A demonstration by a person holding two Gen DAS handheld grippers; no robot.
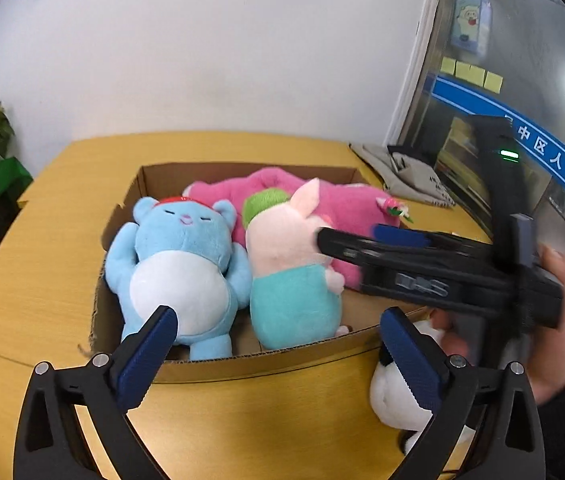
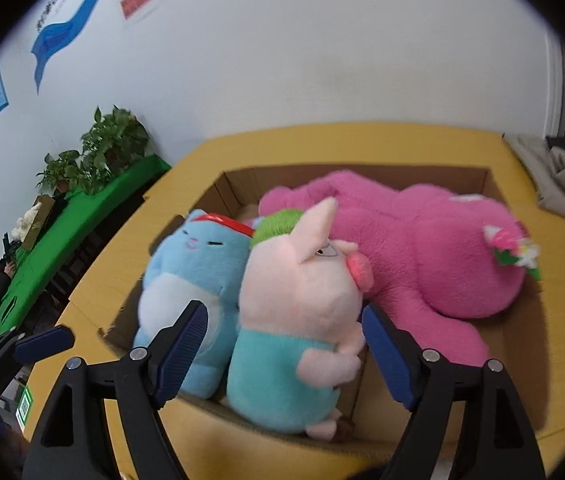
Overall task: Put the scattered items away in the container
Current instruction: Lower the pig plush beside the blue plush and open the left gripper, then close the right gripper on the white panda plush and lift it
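Observation:
An open cardboard box (image 1: 242,362) sits on the yellow table. In it lie a blue bear plush (image 1: 180,268), a pink pig plush in teal trousers (image 1: 286,276) and a large magenta plush (image 1: 346,208). My left gripper (image 1: 278,350) is open and empty over the box's near wall. A white and black plush (image 1: 396,396) lies on the table outside the box, behind its right finger. My right gripper (image 2: 284,346) is open, its fingers on either side of the pig plush (image 2: 298,312) without squeezing it. It also shows in the left wrist view (image 1: 346,240), reaching in from the right.
A grey cloth bag (image 1: 406,178) lies at the table's back right corner. A green-covered table with potted plants (image 2: 94,160) stands to the left. A white wall is behind the table, and a glass door (image 1: 522,80) is on the right.

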